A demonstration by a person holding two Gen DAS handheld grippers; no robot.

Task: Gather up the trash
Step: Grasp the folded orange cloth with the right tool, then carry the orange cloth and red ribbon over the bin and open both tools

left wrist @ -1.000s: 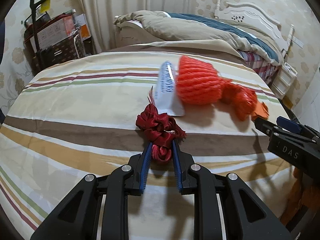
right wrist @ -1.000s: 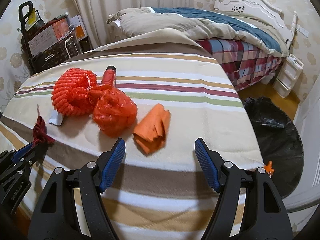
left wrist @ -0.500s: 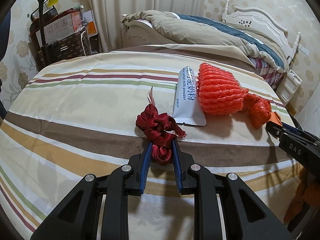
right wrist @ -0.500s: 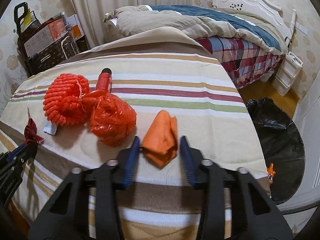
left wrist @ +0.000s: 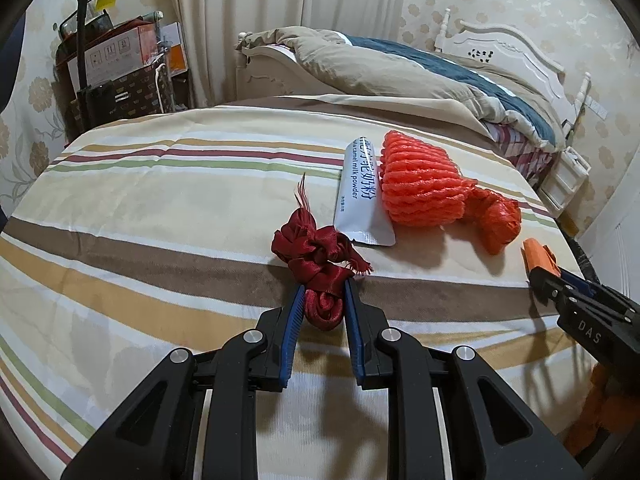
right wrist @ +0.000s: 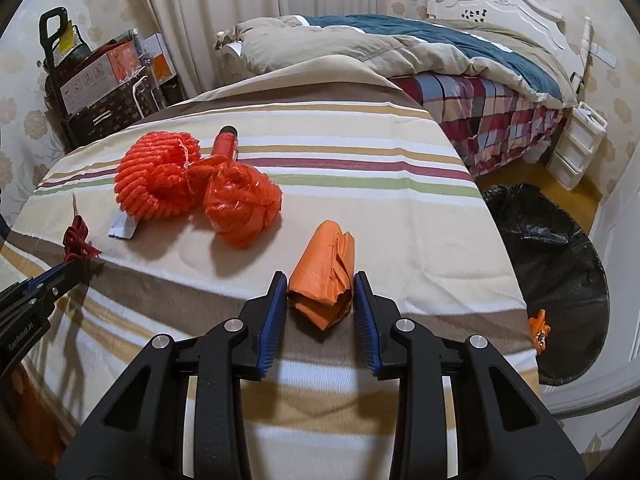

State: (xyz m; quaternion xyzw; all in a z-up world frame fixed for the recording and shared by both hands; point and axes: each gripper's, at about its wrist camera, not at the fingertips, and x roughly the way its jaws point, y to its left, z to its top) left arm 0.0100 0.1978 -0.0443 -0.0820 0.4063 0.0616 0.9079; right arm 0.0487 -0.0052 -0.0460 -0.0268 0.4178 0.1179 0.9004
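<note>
Pickup is the step in hand: in the left wrist view, the left gripper [left wrist: 322, 308] pinches the dark red ribbon [left wrist: 318, 262] lying on the striped table [left wrist: 160, 216]. In the right wrist view, the right gripper [right wrist: 320, 306] has just closed onto the orange wrapper [right wrist: 326, 280] near the table's front edge, pads touching both sides. Next, I judge, both lift and carry to the black bin bag [right wrist: 560, 280] on the floor at right.

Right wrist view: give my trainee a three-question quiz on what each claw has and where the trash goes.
1. True or false: the right claw is shut on the folded orange paper wrapper.
2. What does the left claw grip? A) dark red satin ribbon bundle B) white milk powder sachet C) orange foam net sleeve
3. Fill in: beside the striped cloth-covered table, on the floor, stands a bin lined with a ____ plastic bag.

Key: 1 true; 2 A; 3 black.
</note>
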